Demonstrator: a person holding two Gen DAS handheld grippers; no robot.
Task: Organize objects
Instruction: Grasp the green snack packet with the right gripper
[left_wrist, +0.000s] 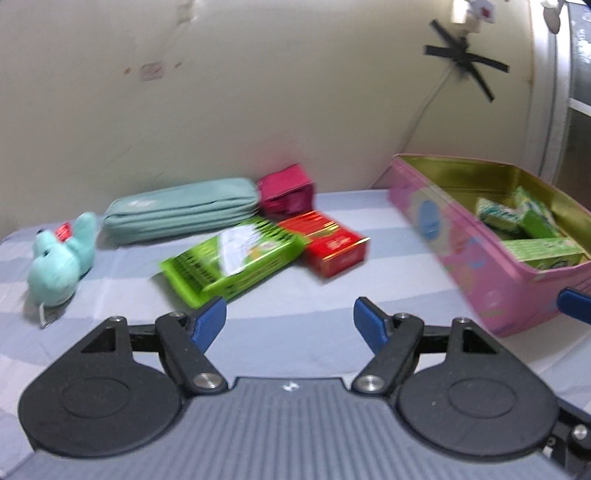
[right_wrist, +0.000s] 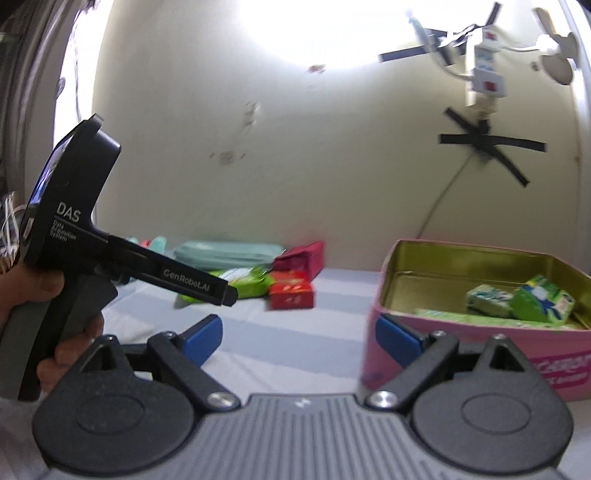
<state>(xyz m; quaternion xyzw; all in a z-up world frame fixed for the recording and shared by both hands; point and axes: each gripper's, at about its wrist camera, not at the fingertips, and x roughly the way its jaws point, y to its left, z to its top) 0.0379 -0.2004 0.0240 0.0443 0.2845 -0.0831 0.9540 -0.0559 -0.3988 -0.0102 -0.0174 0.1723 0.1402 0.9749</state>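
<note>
Left claw (left_wrist: 290, 319) empty, green box (left_wrist: 232, 260) ahead, red box (left_wrist: 327, 242) behind, pink tin (left_wrist: 480, 258) rt.

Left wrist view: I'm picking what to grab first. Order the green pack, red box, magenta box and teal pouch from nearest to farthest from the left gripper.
From the left gripper, open and empty:
1. Green pack, just ahead, left of centre.
2. Red box, behind it, slightly right.
3. Teal pouch and magenta box, both back by the wall; too close to call.

Right tool (right_wrist: 299, 338) gapes empty beside the pink tin (right_wrist: 480, 347).
</note>
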